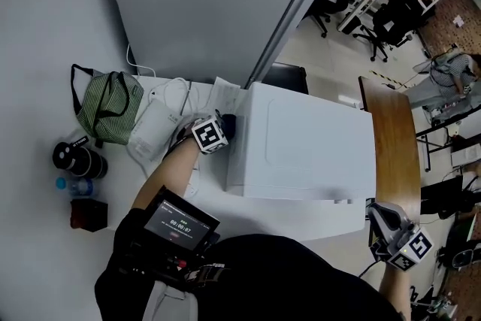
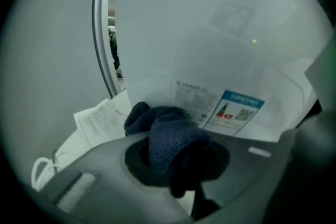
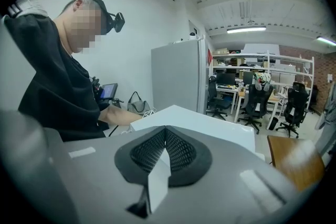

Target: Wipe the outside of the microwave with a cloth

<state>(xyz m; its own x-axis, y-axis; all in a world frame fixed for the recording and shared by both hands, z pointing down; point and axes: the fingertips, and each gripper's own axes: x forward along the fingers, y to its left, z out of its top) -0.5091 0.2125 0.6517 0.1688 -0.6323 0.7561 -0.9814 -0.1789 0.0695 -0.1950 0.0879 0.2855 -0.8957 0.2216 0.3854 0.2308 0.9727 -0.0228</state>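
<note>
The white microwave (image 1: 301, 146) stands on a white table (image 1: 120, 184). My left gripper (image 1: 222, 130) is at the microwave's left side wall, shut on a dark blue cloth (image 1: 229, 124). In the left gripper view the cloth (image 2: 168, 134) bulges from between the jaws and lies against the white wall (image 2: 220, 50), just below a blue-edged label (image 2: 236, 110). My right gripper (image 1: 383, 218) hangs off the microwave's front right corner, shut with nothing in it. In the right gripper view its pads (image 3: 181, 152) meet, and the microwave's top (image 3: 194, 120) lies beyond them.
Papers (image 1: 222, 94) and a white cable (image 1: 173, 94) lie left of the microwave. A green striped bag (image 1: 109, 105), black cans (image 1: 79, 158), a bottle (image 1: 71, 186) and a dark box (image 1: 86, 213) line the table's left part. A grey partition (image 1: 218, 4) stands behind; a wooden table (image 1: 394, 139) is at right.
</note>
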